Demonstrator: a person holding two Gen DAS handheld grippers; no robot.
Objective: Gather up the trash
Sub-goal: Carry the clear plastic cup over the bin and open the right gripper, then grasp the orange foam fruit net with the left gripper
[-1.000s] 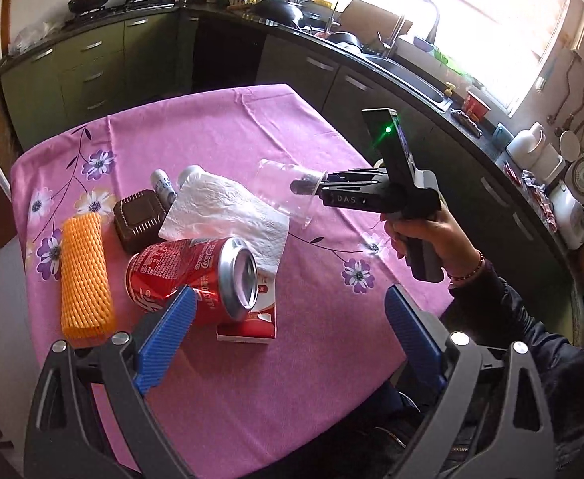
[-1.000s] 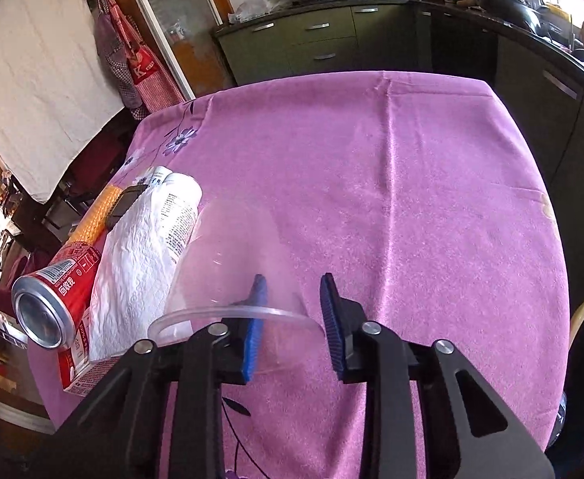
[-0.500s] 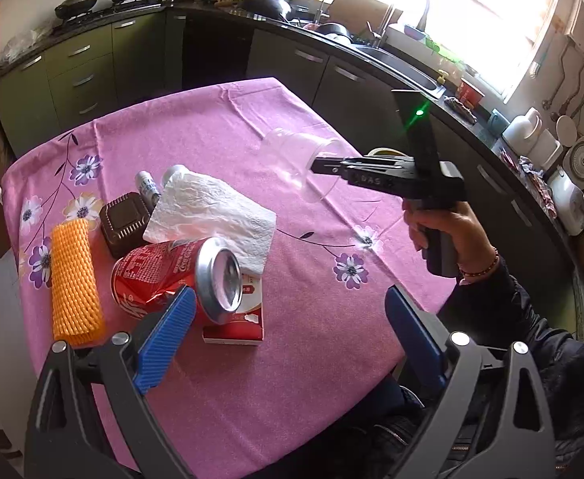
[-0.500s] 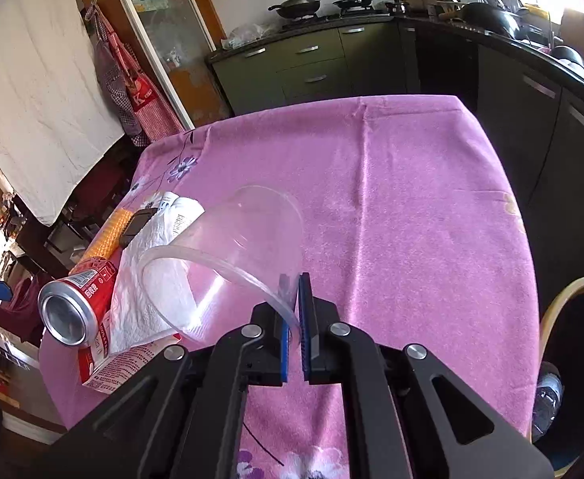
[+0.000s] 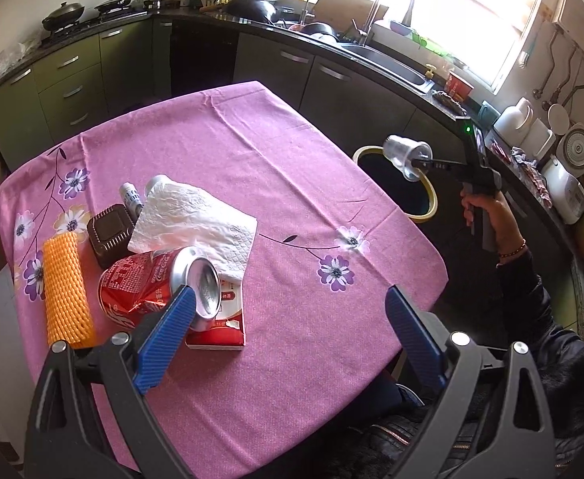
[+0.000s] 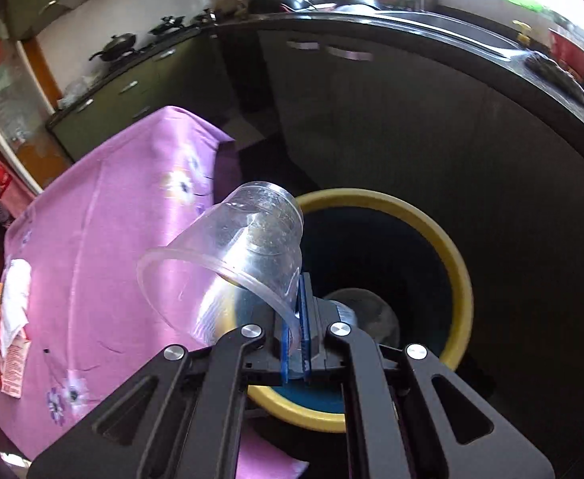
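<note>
In the left wrist view, an orange foam net sleeve (image 5: 66,289) is lying at the left edge of the pink flowered tabletop (image 5: 252,167). Just right of it a dark brown ribbed box (image 5: 110,228) is sitting beside a crushed red soda can (image 5: 158,285), which is resting on a red and white carton (image 5: 222,325) under a white paper napkin (image 5: 196,219). The left tongs (image 5: 288,337) are hovering spread wide at the bottom of the frame, pinching nothing, their left blue pad in front of the can's mouth. At the right of the frame a person's hand (image 5: 487,215) is gripping the handle of the right tongs (image 5: 419,163), off the tabletop's edge.

In the right wrist view, the tabletop is filling the left of the frame. At centre, the right tongs (image 6: 298,327) are pressed together, pinching the rim of a clear plastic cup (image 6: 236,263), which is tilting with its base up and away. The cup is hanging over the yellow-rimmed bin (image 6: 447,255) at centre right.
</note>
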